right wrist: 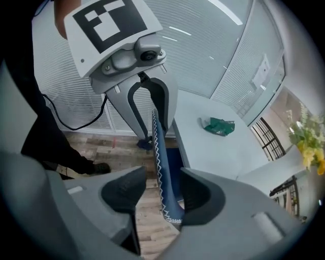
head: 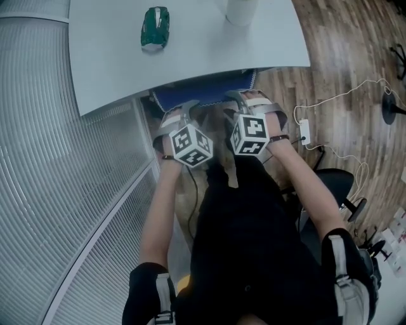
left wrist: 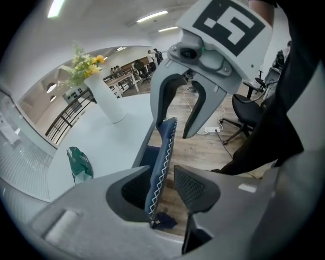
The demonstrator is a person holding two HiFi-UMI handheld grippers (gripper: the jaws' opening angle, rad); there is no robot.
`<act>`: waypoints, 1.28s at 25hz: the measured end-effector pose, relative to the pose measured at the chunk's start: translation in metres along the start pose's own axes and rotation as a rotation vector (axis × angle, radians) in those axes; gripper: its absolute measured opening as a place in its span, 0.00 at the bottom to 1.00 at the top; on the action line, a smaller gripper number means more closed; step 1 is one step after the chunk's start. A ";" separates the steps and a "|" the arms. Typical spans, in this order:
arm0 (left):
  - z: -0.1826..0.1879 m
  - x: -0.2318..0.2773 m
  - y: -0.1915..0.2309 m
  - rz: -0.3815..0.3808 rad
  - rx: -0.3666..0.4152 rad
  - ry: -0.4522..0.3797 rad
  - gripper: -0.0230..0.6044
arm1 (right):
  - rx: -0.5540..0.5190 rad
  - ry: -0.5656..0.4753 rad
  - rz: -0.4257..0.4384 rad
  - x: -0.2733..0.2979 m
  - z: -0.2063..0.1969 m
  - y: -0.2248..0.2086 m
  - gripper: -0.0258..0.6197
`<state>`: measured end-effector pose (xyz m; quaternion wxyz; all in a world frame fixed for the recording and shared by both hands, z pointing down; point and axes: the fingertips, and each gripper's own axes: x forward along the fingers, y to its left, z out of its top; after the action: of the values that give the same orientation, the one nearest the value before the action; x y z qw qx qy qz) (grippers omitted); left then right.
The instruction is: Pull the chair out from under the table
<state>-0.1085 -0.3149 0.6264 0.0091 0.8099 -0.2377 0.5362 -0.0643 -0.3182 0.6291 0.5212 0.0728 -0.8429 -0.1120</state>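
chair: blue fabric back [head: 204,89], a thin padded panel with white zigzag stitching along the rim. Only the top strip shows in the head view, sticking out from under the desk edge.
desk: smooth pale grey-white top [head: 190,57] with a curved front edge.
left claw: [left wrist: 162,187] grey plastic with dark ribbed pads. Released, jaws apart. The chair's rim stands between the pads, up against the desk-side pad, with a clear gap to the other one.
right claw: [right wrist: 163,193] same build. Released, jaws apart. The chair's rim stands between the pads, close to the desk-side pad, with a gap on the floor side.
claw vs chair: both claws straddle the same top rim side by side, left claw toward the left corner and right claw toward the right corner.
marker cubes: white with black squares [head: 189,145], one per claw. They cover the jaws in the head view.
on desk: crumpled glossy green bag [head: 155,28], well back from the chair. White round vase [head: 241,9], cut off by the frame top.
floor: wood-look planks [head: 342,63]. A white power strip [head: 305,131] with a cord lies on it. A black office chair [head: 336,181] is partly behind the right forearm.
left side: curved white slatted wall [head: 57,159].
hidden: the chair's seat and legs, under the desk.
unclear: whether the desk-side pads actually touch the fabric.
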 end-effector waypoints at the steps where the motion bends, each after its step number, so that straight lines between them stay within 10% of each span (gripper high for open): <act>1: 0.000 0.004 0.000 0.003 0.034 0.020 0.29 | -0.010 0.004 0.006 0.002 0.000 0.000 0.36; 12: -0.001 0.041 -0.005 0.016 0.188 0.080 0.28 | -0.110 0.023 0.044 0.034 0.002 0.009 0.29; 32: 0.003 0.037 -0.004 -0.004 0.224 -0.087 0.18 | -0.108 -0.021 0.036 0.041 0.004 0.006 0.16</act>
<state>-0.0928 -0.3258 0.6589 -0.0909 0.8289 -0.1748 0.5236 -0.0863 -0.3217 0.6640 0.5177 0.0281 -0.8421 -0.1487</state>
